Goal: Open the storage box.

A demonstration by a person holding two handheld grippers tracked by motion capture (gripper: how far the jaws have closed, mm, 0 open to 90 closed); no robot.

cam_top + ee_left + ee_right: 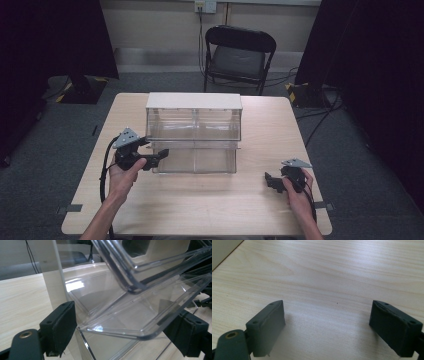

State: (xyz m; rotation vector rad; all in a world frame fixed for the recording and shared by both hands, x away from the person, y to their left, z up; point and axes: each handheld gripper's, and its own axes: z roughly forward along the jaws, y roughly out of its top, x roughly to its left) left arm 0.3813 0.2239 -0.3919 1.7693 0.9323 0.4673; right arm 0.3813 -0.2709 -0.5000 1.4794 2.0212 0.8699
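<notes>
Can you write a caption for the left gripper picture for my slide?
Open left gripper at the front edge of a clear plastic drawer on a wooden table.

Left tongs [159, 156] meet the clear bin [194, 132]; right tongs [270, 181] rest apart.

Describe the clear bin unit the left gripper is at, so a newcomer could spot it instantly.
Start at the light wooden table: near its middle, toward the far edge, stands the clear bin unit. It is a see-through plastic box of stacked tilt-out bins under a flat white top, with the left gripper open at its lower left corner. Nothing else on the table is transparent.
</notes>
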